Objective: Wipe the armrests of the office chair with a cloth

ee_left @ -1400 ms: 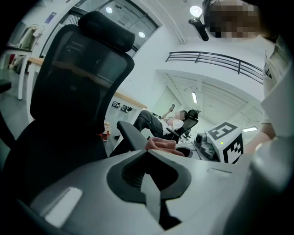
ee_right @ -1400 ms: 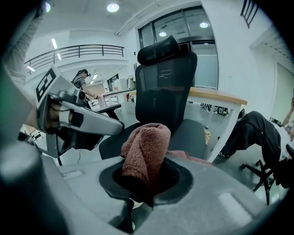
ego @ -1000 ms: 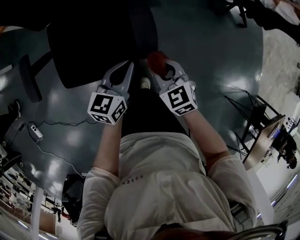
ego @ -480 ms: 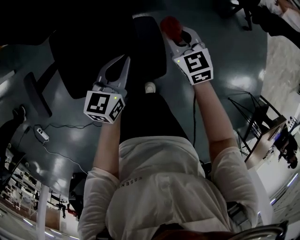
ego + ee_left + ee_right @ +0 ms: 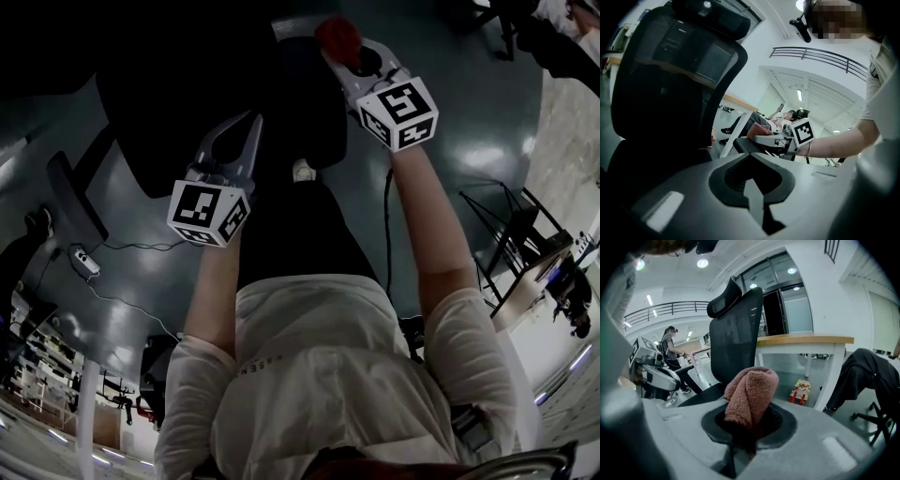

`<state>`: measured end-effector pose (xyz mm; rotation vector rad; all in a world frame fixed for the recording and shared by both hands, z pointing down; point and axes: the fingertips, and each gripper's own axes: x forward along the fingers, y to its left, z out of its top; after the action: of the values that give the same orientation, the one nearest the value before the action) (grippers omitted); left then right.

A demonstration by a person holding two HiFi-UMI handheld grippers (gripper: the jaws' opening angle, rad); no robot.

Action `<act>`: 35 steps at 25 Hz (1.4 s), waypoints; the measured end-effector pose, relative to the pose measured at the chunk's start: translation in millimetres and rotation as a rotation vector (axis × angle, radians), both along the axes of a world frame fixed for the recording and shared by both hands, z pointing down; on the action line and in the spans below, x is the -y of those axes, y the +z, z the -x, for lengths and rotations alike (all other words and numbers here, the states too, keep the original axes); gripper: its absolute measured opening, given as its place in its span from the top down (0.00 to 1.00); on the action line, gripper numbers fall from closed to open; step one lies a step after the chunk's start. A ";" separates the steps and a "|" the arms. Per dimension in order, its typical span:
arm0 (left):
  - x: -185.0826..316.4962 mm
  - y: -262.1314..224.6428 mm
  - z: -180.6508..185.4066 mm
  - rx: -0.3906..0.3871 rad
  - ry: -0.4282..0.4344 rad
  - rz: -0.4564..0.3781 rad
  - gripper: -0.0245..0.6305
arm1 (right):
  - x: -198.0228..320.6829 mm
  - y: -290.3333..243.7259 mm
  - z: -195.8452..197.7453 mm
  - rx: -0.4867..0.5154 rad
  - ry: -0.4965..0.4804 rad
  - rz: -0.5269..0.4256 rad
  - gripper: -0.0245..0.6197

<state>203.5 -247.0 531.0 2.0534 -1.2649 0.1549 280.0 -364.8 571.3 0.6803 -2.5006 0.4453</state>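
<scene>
Right gripper view: a pink-brown cloth, nubbly like terry, is pinched in a folded bunch by the right gripper. The left gripper is seen with its jaws pressed together on nothing. The cloth is held at the office chair's dark armrest. A mesh chair back, a wood-topped desk and a glossy grey floor are seen beyond.

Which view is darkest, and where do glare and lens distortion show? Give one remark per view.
Head view: darkest; the office chair nearly merges with the floor, which carries pale glare patches. Left gripper view: the fisheye lens bows the railing, and the chair back is a black silhouette. Right gripper view: best lit, the cloth sharp, corners vignetted black.
</scene>
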 end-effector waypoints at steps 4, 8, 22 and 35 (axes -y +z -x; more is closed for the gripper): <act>-3.5 -3.9 -6.3 -0.004 0.010 -0.007 0.94 | -9.9 -1.3 -10.1 0.000 0.005 0.019 0.88; -12.2 -6.8 -9.5 -0.005 0.005 -0.015 0.94 | -25.6 -1.9 -18.8 -0.009 0.011 0.026 0.88; -66.9 -12.0 -45.7 -0.003 -0.007 -0.028 0.94 | -109.8 -4.2 -65.9 -0.030 0.003 0.050 0.88; -125.0 -11.7 -71.4 -0.003 -0.035 -0.019 0.94 | -180.6 4.1 -88.0 -0.042 0.029 0.095 0.88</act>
<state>274.9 -122.0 519.3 2.0455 -1.3043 0.1238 367.9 -184.2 575.4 0.6828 -2.4162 0.5509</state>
